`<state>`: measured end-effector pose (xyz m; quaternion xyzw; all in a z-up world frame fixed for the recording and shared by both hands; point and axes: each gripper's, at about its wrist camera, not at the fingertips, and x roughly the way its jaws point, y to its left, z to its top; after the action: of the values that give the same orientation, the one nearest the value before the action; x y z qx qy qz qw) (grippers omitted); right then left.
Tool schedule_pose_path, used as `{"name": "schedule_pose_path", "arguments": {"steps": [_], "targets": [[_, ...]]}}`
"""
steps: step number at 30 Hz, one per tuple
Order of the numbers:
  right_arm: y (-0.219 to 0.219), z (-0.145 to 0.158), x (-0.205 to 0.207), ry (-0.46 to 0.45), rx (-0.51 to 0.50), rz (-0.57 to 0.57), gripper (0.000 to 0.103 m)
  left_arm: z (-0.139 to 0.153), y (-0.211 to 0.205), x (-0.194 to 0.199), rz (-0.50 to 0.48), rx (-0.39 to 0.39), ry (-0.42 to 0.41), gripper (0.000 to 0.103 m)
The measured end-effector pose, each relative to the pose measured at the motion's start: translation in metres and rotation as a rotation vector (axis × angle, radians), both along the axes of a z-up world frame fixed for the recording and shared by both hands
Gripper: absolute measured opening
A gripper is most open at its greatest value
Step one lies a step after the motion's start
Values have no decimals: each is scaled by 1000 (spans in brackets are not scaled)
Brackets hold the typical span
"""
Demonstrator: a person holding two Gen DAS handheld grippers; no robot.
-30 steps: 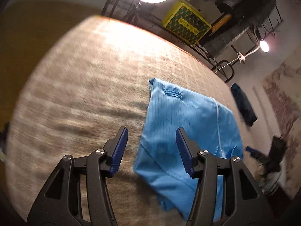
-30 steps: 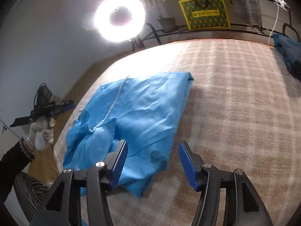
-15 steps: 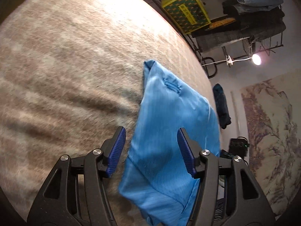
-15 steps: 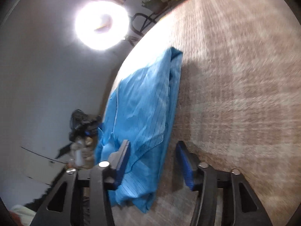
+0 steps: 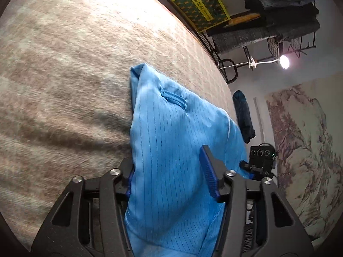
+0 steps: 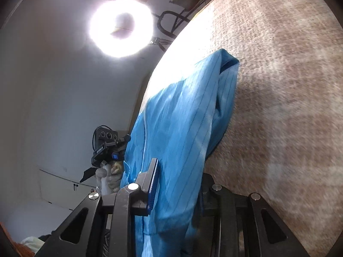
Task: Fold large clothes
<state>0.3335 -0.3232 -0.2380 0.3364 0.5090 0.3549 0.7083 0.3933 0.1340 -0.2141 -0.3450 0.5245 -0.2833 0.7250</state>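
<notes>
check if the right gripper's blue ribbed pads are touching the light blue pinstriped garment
Touching. In the right wrist view the light blue pinstriped garment runs between the closing right gripper, lying against its left pad and draping over the other finger.

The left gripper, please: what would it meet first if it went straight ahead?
The blue garment, probably at once: the left gripper already has the cloth between its fingers, though actual contact is unclear.

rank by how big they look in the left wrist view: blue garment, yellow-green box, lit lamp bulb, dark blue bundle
1. blue garment, though it lies nearest the camera
2. yellow-green box
3. dark blue bundle
4. lit lamp bulb
</notes>
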Motion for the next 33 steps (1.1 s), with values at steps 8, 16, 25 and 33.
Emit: {"name": "schedule_pose_path", "arguments": {"steps": [8, 16, 25, 33], "targets": [[5, 20, -12, -46, -169, -3, 10, 19, -26, -14, -23, 196, -87, 14], [17, 66, -36, -190, -405, 24, 5, 67, -49, -38, -40, 265, -224, 9], [-2, 106, -64, -276, -500, 9, 4, 106, -100, -55, -105, 263, -298, 7], [-46, 126, -82, -296, -533, -53, 4, 119, -158, -56, -163, 238, -310, 7]]}}
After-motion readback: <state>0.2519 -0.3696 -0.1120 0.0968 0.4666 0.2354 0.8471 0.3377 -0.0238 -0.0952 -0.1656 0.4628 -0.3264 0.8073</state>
